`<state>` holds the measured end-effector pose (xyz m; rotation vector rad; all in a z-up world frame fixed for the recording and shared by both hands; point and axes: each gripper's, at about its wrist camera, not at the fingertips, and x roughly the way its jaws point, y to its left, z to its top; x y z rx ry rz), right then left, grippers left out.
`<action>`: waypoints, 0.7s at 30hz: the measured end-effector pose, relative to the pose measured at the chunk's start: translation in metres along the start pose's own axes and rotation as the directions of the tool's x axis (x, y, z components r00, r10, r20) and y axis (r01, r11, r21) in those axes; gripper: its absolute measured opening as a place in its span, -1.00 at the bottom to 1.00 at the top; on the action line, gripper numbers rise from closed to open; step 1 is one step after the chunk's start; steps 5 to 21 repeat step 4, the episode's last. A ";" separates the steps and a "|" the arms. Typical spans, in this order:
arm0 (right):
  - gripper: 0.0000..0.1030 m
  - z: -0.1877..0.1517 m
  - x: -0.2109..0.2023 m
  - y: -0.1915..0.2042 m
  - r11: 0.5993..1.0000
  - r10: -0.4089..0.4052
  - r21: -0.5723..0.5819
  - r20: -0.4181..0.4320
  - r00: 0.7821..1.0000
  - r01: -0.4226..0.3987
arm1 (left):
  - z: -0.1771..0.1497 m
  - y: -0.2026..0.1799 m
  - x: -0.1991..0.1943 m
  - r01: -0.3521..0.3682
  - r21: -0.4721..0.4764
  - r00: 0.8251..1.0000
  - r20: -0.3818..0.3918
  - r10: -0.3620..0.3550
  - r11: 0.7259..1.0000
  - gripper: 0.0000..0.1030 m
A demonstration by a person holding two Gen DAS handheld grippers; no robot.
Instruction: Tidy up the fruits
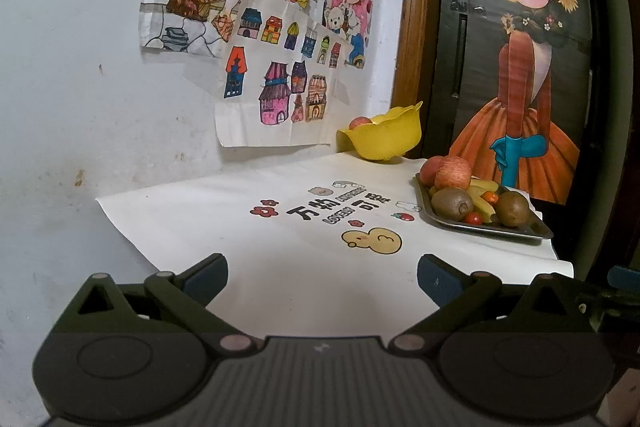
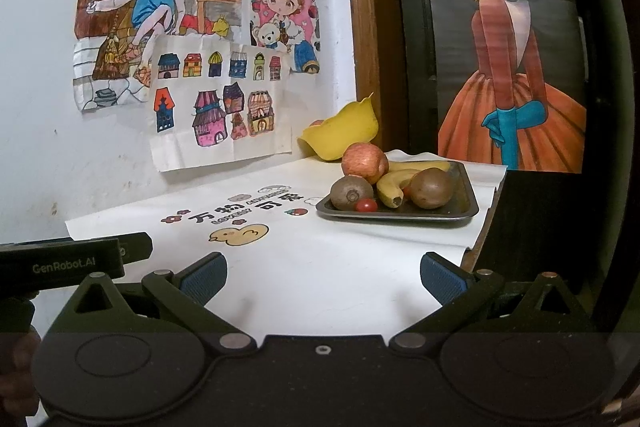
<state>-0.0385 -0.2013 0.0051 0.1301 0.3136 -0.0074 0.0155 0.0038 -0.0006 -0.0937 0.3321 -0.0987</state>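
white paper printed with cartoon ducks and characters (image 1: 280, 247) is spread over the desk, and coloured drawings (image 2: 192, 39) are taped to the wall behind. a shallow grey metal tray (image 2: 466, 203) is seen at the far right of the desk, loaded with a red apple (image 2: 365, 161), two brown kiwis (image 2: 351, 191), yellow bananas (image 2: 390, 189) and small red cherry tomatoes (image 2: 366, 205). a yellow wavy-rimmed plastic bowl (image 1: 384, 139) stands behind the tray near the wall, with one reddish fruit (image 1: 360, 123) inside. the left gripper (image 1: 322, 281) and right gripper (image 2: 323, 279) are held above the near edge, jaws spread apart and empty.
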 end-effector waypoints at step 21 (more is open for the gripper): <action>0.99 0.001 0.000 0.000 1.000 0.000 0.000 0.000 1.000 0.000 | 0.000 0.000 0.000 0.000 0.000 1.000 0.000 0.000 1.000 0.99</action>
